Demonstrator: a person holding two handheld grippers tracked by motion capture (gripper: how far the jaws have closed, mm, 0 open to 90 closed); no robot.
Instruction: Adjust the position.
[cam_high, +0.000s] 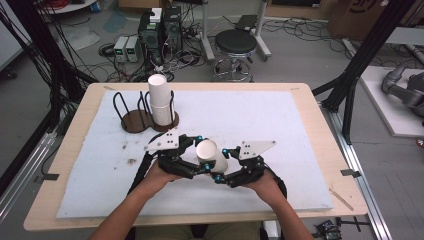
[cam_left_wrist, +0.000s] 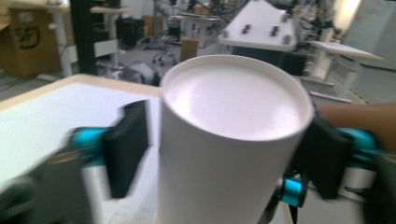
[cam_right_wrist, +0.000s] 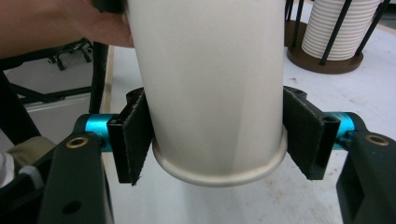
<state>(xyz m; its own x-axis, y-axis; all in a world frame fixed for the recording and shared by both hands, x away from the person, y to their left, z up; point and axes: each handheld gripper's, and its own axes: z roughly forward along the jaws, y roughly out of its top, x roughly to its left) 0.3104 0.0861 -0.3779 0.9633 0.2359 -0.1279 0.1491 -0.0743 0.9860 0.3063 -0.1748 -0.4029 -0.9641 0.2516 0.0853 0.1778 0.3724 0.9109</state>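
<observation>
While my right gripper (cam_right_wrist: 217, 140) clamps its pads against the white paper cup (cam_right_wrist: 210, 84) just above its rim, my left gripper (cam_left_wrist: 224, 149) flanks the closed end with a gap at one pad (cam_left_wrist: 128, 144), not clearly gripping. I judge that squeezing harder could crush the thin wall, and pulling unevenly could slip it free between my fingers.

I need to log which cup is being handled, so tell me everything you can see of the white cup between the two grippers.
The white paper cup is plain, smooth and tapered, with a rolled rim and a closed flat base. It is held above the white mat, lying tilted, base toward the high camera. The right gripper has its pads against the wall just above the rim. The left gripper sits around the base end; contact there is unclear through blur.
</observation>
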